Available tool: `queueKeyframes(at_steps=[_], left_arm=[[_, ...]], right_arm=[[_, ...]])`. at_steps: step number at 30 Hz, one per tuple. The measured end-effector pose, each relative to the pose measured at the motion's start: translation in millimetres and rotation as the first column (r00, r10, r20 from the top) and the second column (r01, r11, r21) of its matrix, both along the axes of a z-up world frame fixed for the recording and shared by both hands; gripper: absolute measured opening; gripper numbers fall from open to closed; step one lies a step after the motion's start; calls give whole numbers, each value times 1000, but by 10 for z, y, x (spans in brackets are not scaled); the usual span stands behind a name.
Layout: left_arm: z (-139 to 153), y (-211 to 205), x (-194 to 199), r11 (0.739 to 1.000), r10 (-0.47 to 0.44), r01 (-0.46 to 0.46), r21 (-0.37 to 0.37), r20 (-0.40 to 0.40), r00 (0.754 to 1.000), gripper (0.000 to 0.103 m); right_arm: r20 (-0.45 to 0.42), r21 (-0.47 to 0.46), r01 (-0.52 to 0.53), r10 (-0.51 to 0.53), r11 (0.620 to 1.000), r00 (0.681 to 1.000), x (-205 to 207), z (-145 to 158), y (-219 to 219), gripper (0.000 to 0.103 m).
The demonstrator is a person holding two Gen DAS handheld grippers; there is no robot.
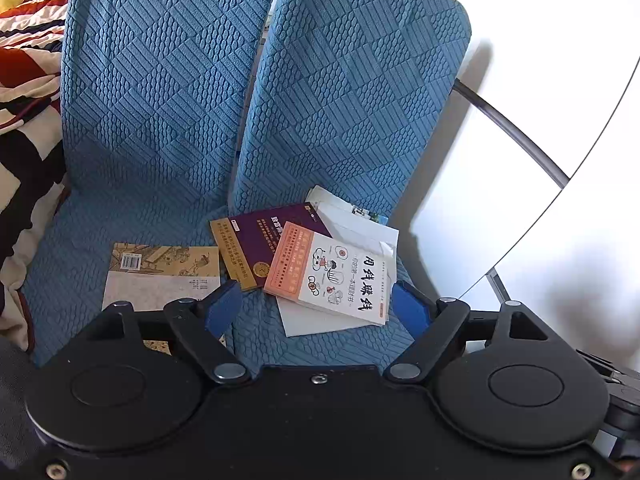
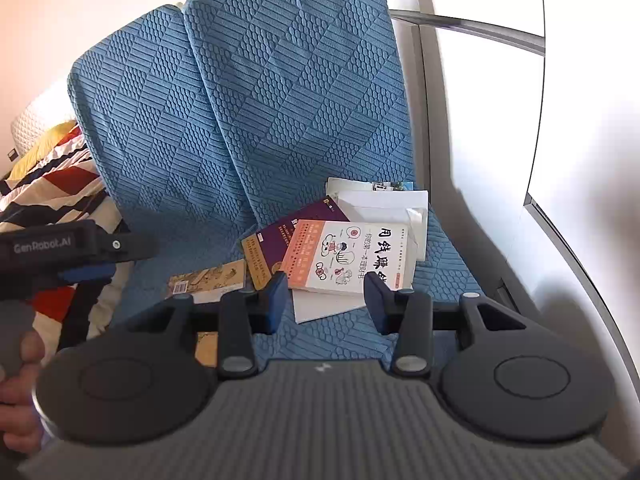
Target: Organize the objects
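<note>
Several books lie on the blue quilted seat. A white-and-orange book tops a heap, overlapping a purple book and white papers. A tan book with an old painting lies alone to the left. My left gripper hovers over the seat with jaws spread wide and nothing between them, the heap just ahead. My right gripper is open about halfway, empty, in front of the white-and-orange book. The right wrist view also shows the purple book, the tan book and the left gripper at the left edge.
Two blue quilted back cushions rise behind the seat. A striped blanket lies bunched at the left. A white wall with a grey metal rail closes off the right. A hand grips the left tool.
</note>
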State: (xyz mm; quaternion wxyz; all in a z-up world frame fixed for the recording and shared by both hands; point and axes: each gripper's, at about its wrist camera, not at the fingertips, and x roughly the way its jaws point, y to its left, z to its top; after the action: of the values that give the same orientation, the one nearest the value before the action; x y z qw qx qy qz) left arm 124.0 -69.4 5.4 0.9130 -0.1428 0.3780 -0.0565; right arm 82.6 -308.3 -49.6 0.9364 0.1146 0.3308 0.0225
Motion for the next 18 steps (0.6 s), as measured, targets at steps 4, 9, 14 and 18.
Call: queueKeyframes(at_steps=[4,9,14,18], left_arm=[[-72,-30,37,1000,2,-2,-1,-6,1000,81],[-210,-63,72,1000,11,-11,7,-21,1000,81],[-387,-78,96,1000,22,-21,16,-38,999,81],[-511,-53,117,999,35,-35,10,-45,998,81]], right_arm=[[6,4,-4,4,1000,1000,16,-91,-57,45],[12,9,-12,12,1000,1000,43,-225,-117,48],[0,10,-10,10,1000,1000,51,-438,-148,49],[-10,14,-22,22,1000,1000,64,-586,-147,49]])
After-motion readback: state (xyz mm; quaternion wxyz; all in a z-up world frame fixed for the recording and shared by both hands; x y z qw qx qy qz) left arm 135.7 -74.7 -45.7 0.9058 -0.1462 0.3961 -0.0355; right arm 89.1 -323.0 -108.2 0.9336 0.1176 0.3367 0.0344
